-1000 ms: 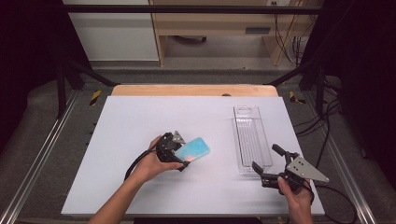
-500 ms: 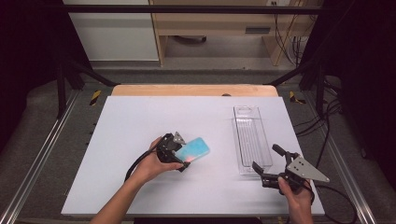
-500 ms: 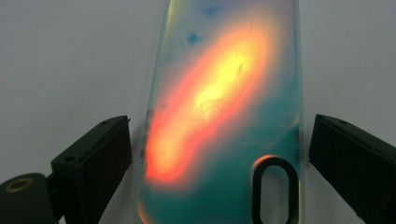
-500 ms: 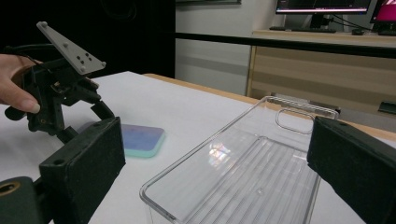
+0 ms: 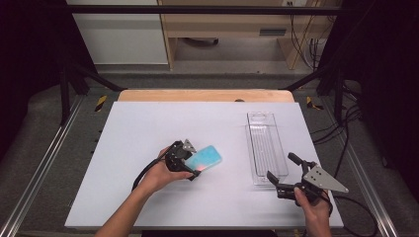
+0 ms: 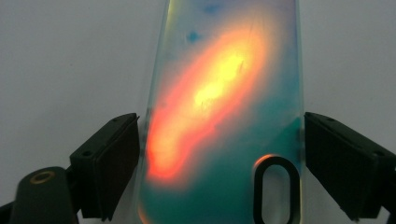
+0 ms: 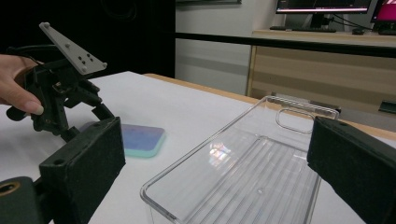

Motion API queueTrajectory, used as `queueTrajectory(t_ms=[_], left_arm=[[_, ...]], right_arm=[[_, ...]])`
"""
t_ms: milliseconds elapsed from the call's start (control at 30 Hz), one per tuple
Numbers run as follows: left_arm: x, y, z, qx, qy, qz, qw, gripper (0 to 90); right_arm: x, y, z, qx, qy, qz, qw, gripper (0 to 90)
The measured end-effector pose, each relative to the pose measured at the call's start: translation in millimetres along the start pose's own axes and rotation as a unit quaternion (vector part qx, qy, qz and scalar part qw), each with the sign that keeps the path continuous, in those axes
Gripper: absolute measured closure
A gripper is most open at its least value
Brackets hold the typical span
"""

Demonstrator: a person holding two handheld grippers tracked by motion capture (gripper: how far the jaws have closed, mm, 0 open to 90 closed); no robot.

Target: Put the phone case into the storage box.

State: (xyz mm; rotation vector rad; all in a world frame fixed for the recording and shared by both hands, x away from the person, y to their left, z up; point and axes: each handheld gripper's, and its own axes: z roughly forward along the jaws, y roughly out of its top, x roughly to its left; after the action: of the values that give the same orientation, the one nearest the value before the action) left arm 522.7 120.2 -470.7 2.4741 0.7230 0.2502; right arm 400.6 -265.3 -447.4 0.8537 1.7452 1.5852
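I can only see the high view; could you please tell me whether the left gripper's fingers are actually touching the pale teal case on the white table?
Observer: Yes. In the left gripper view, the left gripper has just been closing its jaws, and its black fingers now meet both long edges of the translucent teal plastic phone case between them.
Operator: Thank you. Which end of the case is it holding?
Observer: The end with an oval cut-out, which sits low between the fingers.
Operator: And is there anything inside the clear tray?
Observer: No. The right gripper view shows the ribbed floor of the clear rectangular plastic tray bare.
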Motion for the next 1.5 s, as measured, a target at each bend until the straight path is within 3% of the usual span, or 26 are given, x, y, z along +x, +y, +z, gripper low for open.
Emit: queueTrajectory(t_ms=[467,733,1233,1500], left_arm=[[-2.8,1.5,-2.2,0.004,0.004,-0.002,1.0000,16.0],[-0.3,2.3,-14.3,-0.022,-0.002,-0.015,0.9996,16.1],[-4.7,8.8,-31.3,-0.032,0.003,-0.004,0.9995,16.2],[-3.8,10.2,-34.3,-0.032,0.002,0.000,0.9995,16.2]], right_arm=[[-0.1,1.0,-0.6,-0.002,-0.001,-0.003,1.0000,4.3],[1.4,3.3,-2.1,-0.005,-0.002,-0.004,1.0000,4.3],[9.1,7.5,0.3,0.004,-0.007,-0.042,0.9991,4.1],[9.2,8.1,-0.7,0.005,-0.009,-0.041,0.9991,4.1]])
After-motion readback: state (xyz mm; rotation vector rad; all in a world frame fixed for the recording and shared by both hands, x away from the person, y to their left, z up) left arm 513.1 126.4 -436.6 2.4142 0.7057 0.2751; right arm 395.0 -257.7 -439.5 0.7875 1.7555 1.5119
